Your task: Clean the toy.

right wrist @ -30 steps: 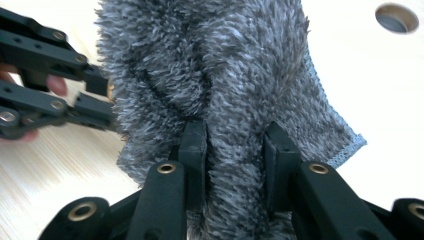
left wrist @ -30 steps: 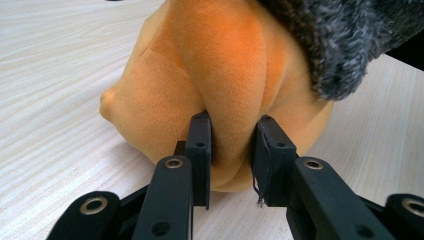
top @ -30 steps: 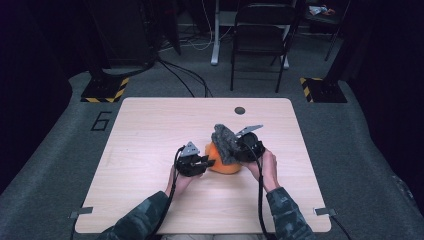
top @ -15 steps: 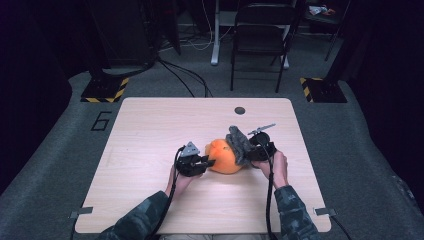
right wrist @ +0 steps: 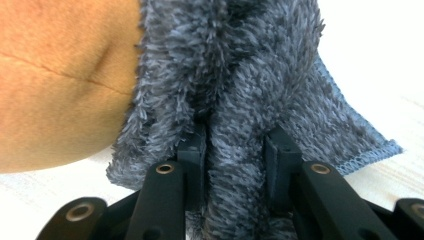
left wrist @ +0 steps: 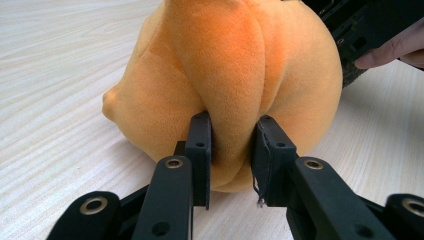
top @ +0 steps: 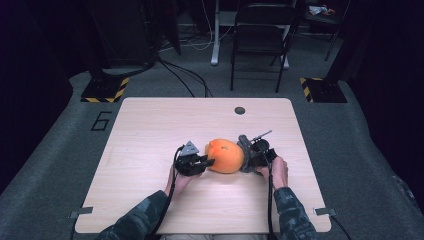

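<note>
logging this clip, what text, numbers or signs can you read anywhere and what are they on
"6": dark numeral on the grey carpet floor, left of the light wooden table.
Yellow-and-black hazard stripes, no words: on two black floor bases.
Nothing readable on the orange plush toy or the grey fluffy cloth.

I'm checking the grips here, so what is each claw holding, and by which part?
The left claw pinches a bulging fold low on the side of the orange plush toy. The right claw is clamped on a bunched fold of the grey fluffy cloth, beside the toy.
</note>
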A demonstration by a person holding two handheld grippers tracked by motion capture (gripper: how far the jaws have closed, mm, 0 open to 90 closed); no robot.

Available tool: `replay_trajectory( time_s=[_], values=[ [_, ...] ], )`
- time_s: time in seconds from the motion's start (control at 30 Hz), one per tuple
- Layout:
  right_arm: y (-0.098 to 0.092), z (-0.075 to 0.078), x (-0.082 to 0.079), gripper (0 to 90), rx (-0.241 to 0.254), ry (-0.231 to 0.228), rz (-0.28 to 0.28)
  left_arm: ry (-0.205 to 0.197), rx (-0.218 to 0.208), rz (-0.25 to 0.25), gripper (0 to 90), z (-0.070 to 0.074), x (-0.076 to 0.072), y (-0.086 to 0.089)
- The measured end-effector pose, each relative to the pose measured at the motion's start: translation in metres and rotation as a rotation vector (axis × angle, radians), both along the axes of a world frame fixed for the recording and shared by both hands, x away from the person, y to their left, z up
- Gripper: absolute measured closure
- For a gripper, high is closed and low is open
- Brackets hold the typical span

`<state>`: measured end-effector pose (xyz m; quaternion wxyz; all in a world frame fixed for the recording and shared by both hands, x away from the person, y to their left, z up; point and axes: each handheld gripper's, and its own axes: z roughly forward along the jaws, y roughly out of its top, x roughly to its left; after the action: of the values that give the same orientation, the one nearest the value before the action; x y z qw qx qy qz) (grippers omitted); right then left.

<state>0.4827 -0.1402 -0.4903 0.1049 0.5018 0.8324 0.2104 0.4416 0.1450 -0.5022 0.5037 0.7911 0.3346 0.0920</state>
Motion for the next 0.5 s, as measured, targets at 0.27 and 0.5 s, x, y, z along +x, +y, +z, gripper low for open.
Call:
replay_trajectory(
  time_s=[0.27, 0.5],
  values=[
    [-0.009, 0.025, -0.003, 68.8, 0.017, -0.06, -0.029, 0.004, 0.002, 0.008, 71.5, 0.0, 0.0, 0.0],
    [-0.01, 0.079, -0.019, 68.9, 0.193, -0.178, 0.02, 0.011, 0.001, 0.004, 70.9, 0.0, 0.0, 0.002]
  ],
)
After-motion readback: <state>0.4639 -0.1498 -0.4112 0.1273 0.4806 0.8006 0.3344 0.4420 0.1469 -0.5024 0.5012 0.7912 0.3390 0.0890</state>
